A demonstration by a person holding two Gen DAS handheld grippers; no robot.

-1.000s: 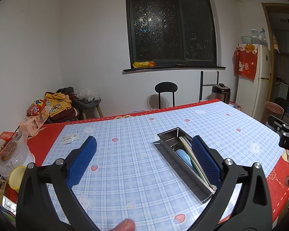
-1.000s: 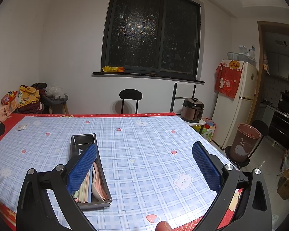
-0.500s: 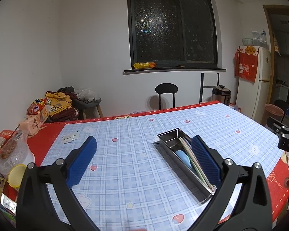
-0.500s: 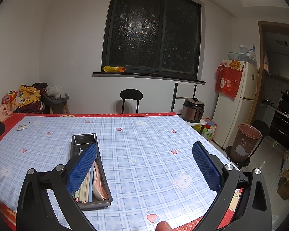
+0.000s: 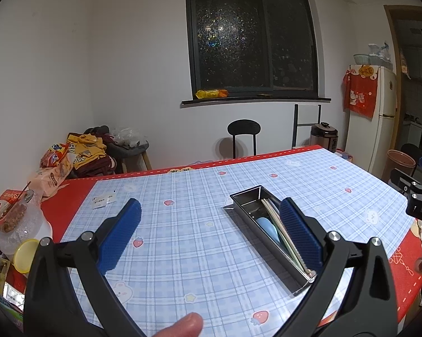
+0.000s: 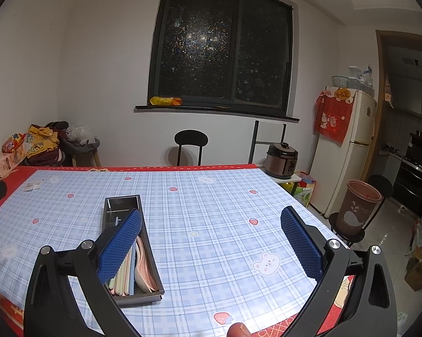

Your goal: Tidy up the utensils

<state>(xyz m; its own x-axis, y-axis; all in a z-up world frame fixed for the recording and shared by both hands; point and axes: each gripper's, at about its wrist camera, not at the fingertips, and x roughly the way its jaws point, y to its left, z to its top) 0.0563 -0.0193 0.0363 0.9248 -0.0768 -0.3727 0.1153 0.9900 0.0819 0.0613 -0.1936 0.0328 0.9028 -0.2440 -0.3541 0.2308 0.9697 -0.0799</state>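
A long steel utensil tray (image 5: 246, 199) lies on the blue plaid tablecloth; it also shows in the right wrist view (image 6: 121, 200). Inside it lie pastel chopsticks (image 5: 275, 219) and a blue spoon (image 5: 267, 226); the right wrist view shows pink spoons (image 6: 144, 261) and pastel chopsticks (image 6: 123, 275). My left gripper (image 5: 209, 236) is open and empty, held above the table to the left of the tray. My right gripper (image 6: 209, 243) is open and empty, to the right of the tray. Each gripper's inner finger partly hides the tray.
Snack bags and a plastic container (image 5: 17, 219) crowd the table's left edge, with a small paper label (image 5: 104, 200) nearby. A black chair (image 6: 191, 140) stands behind the table. A rice cooker (image 6: 282, 157), fridge (image 6: 348, 146) and brown bin (image 6: 357, 210) stand to the right.
Both grippers stay open and nearly still. The left view has drifted slightly, and a fingertip shows again at its bottom edge.
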